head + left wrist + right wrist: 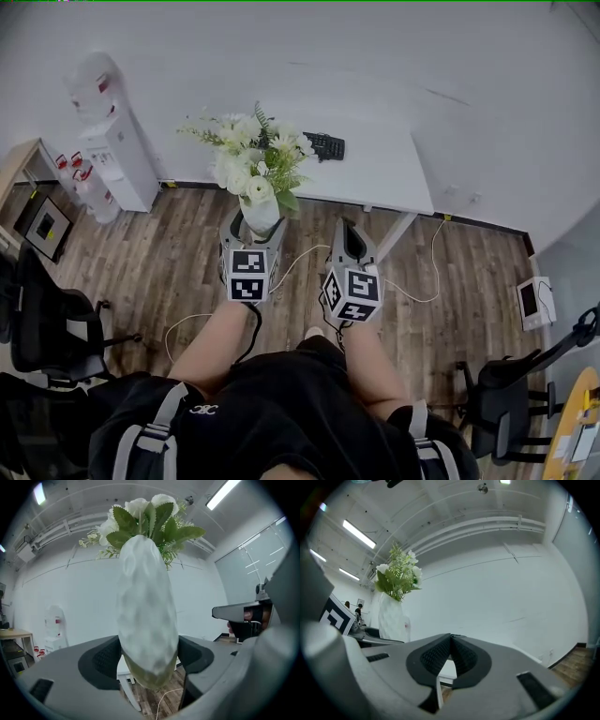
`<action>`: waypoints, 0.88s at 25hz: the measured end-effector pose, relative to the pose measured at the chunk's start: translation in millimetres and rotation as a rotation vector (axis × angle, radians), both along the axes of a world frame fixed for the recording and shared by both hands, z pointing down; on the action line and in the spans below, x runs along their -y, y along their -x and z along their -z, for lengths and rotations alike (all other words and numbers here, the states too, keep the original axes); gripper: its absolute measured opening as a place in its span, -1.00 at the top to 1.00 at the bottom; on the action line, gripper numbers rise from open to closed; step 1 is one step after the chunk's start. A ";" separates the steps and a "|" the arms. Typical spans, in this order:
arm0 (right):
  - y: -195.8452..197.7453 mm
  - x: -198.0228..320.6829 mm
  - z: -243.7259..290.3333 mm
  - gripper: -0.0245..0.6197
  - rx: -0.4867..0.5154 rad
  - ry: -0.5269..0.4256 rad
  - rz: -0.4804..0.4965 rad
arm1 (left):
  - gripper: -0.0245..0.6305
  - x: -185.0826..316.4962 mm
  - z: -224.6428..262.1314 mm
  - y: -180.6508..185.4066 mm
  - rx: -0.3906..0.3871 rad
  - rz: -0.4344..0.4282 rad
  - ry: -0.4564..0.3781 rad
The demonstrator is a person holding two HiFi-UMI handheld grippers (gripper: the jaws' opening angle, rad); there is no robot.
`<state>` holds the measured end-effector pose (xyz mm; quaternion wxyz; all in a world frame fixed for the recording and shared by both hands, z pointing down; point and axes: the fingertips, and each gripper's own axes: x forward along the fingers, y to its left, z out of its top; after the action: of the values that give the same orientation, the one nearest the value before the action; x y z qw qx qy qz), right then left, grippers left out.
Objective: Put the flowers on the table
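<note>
A white textured vase (260, 214) of white flowers (253, 150) and green leaves is held upright in my left gripper (251, 236), above the wooden floor in front of the white table (394, 169). In the left gripper view the vase (146, 616) fills the space between the two dark pads (101, 660), which press on its lower part. My right gripper (351, 246) hangs beside it to the right, shut with nothing in it; its pads (461, 656) meet. The vase (390, 616) and flowers (398, 576) show at the left of the right gripper view.
A black keyboard (324, 145) lies on the table. A water dispenser (117, 155) stands at the left by the wall. Black office chairs (47, 328) stand at the left and lower right (497, 398). White cables (412, 291) run across the wooden floor.
</note>
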<state>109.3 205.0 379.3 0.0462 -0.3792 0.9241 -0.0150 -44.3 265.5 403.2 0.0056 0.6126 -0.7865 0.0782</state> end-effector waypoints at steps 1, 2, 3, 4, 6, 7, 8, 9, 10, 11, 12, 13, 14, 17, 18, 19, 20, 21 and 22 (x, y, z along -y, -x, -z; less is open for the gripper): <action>1.7 5.3 0.9 0.91 0.000 -0.007 -0.004 | -0.23 5.2 -2.0 2.7 0.000 -0.001 0.001; 3.1 11.4 0.7 0.91 0.003 -0.009 -0.007 | -0.23 10.8 -4.4 5.0 0.001 0.000 0.003; 4.4 18.4 -0.3 0.91 0.007 -0.009 -0.009 | -0.23 17.0 -6.5 7.3 0.002 0.001 0.004; 6.3 26.3 -1.6 0.91 0.011 -0.009 -0.013 | -0.23 23.7 -7.7 10.1 0.004 0.003 0.003; 13.2 44.6 -5.0 0.91 0.020 -0.009 -0.017 | -0.23 38.8 -9.7 18.1 0.006 0.010 0.002; 18.0 55.2 -7.0 0.91 0.024 -0.007 -0.016 | -0.24 47.5 -10.7 23.1 0.007 0.015 0.002; 23.7 67.0 -8.6 0.91 0.027 -0.002 -0.013 | -0.23 57.2 -11.1 28.7 0.008 0.020 0.001; 29.8 79.4 -9.7 0.91 0.031 0.003 -0.009 | -0.23 67.8 -11.2 34.5 0.010 0.026 -0.001; 36.1 91.7 -10.6 0.91 0.034 0.009 -0.004 | -0.23 78.5 -11.5 40.2 0.013 0.030 -0.004; 42.4 103.6 -11.6 0.91 0.037 0.013 0.001 | -0.23 89.4 -12.4 45.4 0.015 0.032 -0.006; 48.9 115.6 -12.4 0.91 0.039 0.016 0.006 | -0.24 101.2 -13.4 50.2 0.017 0.031 -0.005; 55.4 128.2 -12.9 0.91 0.040 0.016 0.009 | -0.24 114.1 -14.5 54.8 0.019 0.028 -0.004; 61.6 140.9 -13.3 0.91 0.040 0.015 0.011 | -0.24 127.3 -15.9 59.1 0.020 0.025 0.000; 76.5 179.2 -14.6 0.91 0.039 0.019 0.012 | -0.24 166.5 -21.3 72.0 0.020 0.021 0.011; 80.3 193.4 -14.8 0.91 0.038 0.021 0.012 | -0.24 180.8 -21.1 75.8 0.019 0.022 0.011; 83.6 208.8 -14.8 0.91 0.038 0.024 0.012 | -0.24 196.0 -20.1 79.0 0.019 0.023 0.010; 86.5 224.9 -14.9 0.91 0.037 0.027 0.014 | -0.24 211.9 -19.1 81.8 0.019 0.023 0.008; 89.5 240.8 -15.1 0.91 0.037 0.029 0.015 | -0.24 227.6 -18.3 84.5 0.020 0.023 0.007; 92.7 255.5 -15.8 0.91 0.035 0.032 0.015 | -0.24 242.0 -18.7 87.4 0.020 0.022 0.009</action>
<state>16.6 -50.5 395.1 0.0561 -0.3724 0.9256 -0.0368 -131.7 23.5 421.9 0.0011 0.6030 -0.7929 0.0878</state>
